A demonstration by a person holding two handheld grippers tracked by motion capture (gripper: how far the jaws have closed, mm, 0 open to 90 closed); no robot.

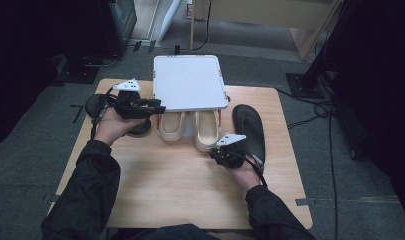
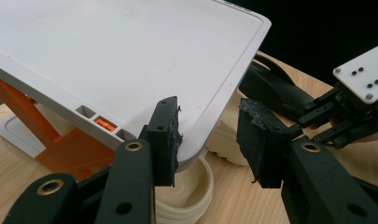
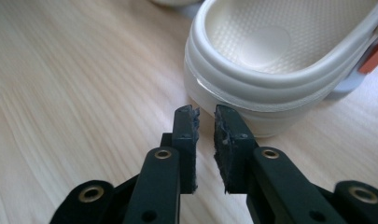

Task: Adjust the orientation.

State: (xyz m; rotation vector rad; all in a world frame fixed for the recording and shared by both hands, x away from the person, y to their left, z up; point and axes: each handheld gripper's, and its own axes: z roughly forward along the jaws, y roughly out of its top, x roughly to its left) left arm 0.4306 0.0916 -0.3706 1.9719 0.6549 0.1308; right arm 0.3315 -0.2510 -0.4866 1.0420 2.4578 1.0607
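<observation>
A white flat-topped stand [image 1: 190, 82] on orange legs [image 2: 70, 149] sits at the table's far edge. Two cream slippers [image 1: 171, 125] [image 1: 206, 131] lie heel-out under its front. My left gripper [image 1: 159, 107] is at the stand's front left corner. In the left gripper view its jaws [image 2: 210, 135] stand apart: one pad [image 2: 165, 140] lies against the white top's edge [image 2: 130, 60], the other is free of it. My right gripper [image 1: 215, 154] is low on the table, and its jaws [image 3: 206, 116] are nearly together with nothing between, just short of the right slipper's heel [image 3: 280, 46].
A black slipper [image 1: 250, 127] lies right of the cream pair, close to my right hand. More dark footwear [image 1: 97, 105] sits at the table's left edge by my left hand. The wooden table [image 1: 180, 185] stretches bare towards the person. Cables run on the floor at right.
</observation>
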